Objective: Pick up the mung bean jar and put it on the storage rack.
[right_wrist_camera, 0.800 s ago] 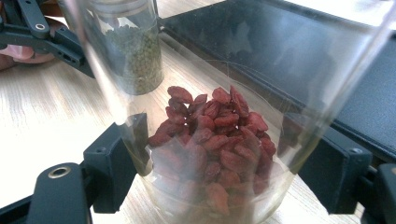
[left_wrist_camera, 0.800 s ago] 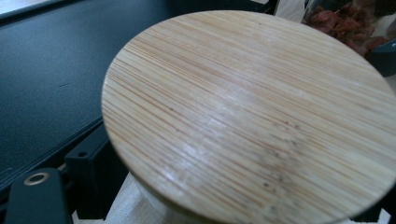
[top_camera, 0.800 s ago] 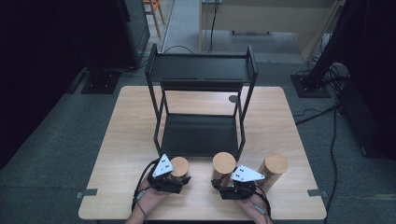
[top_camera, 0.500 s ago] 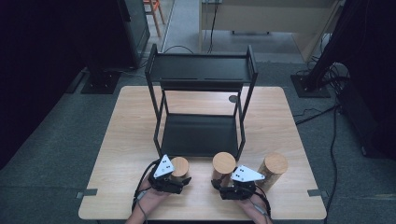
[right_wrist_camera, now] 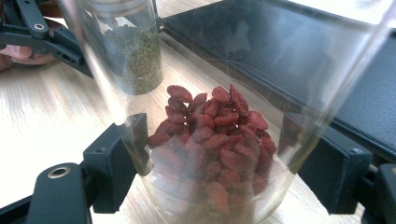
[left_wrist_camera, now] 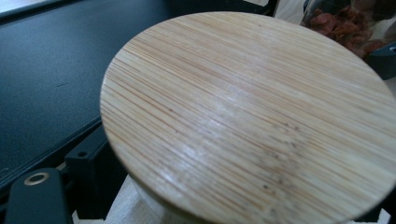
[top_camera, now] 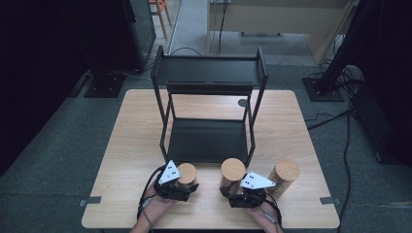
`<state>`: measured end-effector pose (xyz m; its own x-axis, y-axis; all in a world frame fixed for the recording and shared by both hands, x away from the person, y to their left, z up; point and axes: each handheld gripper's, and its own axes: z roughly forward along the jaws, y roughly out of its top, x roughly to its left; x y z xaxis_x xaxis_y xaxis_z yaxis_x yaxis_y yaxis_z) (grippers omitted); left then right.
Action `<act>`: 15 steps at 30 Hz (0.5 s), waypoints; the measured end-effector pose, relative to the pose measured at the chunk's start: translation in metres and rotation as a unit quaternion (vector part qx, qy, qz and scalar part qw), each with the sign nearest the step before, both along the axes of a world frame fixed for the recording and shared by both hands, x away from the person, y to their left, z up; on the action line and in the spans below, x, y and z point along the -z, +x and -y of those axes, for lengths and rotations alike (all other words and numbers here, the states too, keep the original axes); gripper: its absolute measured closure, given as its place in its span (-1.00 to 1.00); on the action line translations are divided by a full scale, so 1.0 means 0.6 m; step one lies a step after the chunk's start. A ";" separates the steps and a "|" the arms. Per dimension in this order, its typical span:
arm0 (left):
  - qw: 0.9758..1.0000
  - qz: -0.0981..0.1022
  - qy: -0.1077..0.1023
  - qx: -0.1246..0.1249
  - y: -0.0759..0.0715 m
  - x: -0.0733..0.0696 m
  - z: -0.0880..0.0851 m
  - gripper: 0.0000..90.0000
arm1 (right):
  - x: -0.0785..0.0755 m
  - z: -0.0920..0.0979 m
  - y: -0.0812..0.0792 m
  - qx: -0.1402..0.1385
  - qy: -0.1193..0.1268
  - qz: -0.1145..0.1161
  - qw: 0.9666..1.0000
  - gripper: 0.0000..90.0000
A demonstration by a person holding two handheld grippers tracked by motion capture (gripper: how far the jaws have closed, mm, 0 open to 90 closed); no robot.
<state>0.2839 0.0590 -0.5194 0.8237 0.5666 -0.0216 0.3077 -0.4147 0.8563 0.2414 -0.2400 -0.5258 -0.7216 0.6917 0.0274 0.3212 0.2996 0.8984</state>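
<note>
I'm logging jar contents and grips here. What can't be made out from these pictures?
- Left gripper's jar: left gripper view has its bamboo lid hiding the jaws and the contents.
- Third jar: high view, too small to read its contents.
- Right gripper: glass blurs whether the pads press the berry jar.

The bamboo lid (left_wrist_camera: 247,112) is hiding the left gripper's jaws; the picture's edge is cutting off its jar.
</note>
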 end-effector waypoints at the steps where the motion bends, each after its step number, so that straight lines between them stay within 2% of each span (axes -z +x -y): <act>1: 1.000 0.000 -0.001 -0.001 0.000 0.000 0.000 -0.72 | 0.000 0.000 0.000 0.000 0.000 0.000 1.000 -0.54; 15: 1.000 0.004 -0.009 -0.007 -0.002 -0.004 -0.002 -0.71 | 0.000 0.000 0.000 0.000 0.000 -0.001 1.000 -0.54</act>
